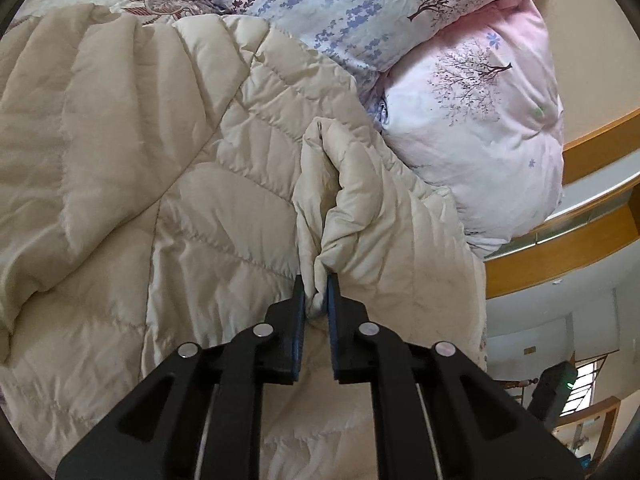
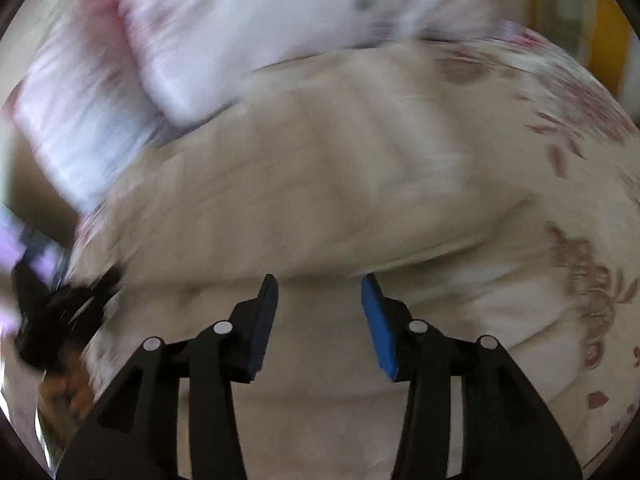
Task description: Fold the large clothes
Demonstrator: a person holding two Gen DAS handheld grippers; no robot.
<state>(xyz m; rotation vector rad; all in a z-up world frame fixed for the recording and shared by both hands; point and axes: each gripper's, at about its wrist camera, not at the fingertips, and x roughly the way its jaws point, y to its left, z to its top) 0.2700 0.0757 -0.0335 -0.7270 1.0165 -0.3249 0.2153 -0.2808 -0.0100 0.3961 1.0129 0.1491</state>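
A large cream quilted garment [image 1: 160,168] lies spread over the bed and fills most of the left wrist view. My left gripper [image 1: 316,286] is shut on a bunched fold of its edge, and the fabric rises in a ridge just beyond the fingertips. The right wrist view is blurred. In it the same cream garment [image 2: 320,184] stretches across the middle. My right gripper [image 2: 320,280] hovers over its near edge with the jaws apart and nothing between the blue pads.
Pink and white floral pillows [image 1: 480,120] are piled at the garment's far side, and appear blurred as pillows [image 2: 180,48] in the right view. A floral bedsheet [image 2: 580,272] lies beneath. A wooden bed frame [image 1: 592,148] runs at right. A dark blurred shape [image 2: 60,308] sits at left.
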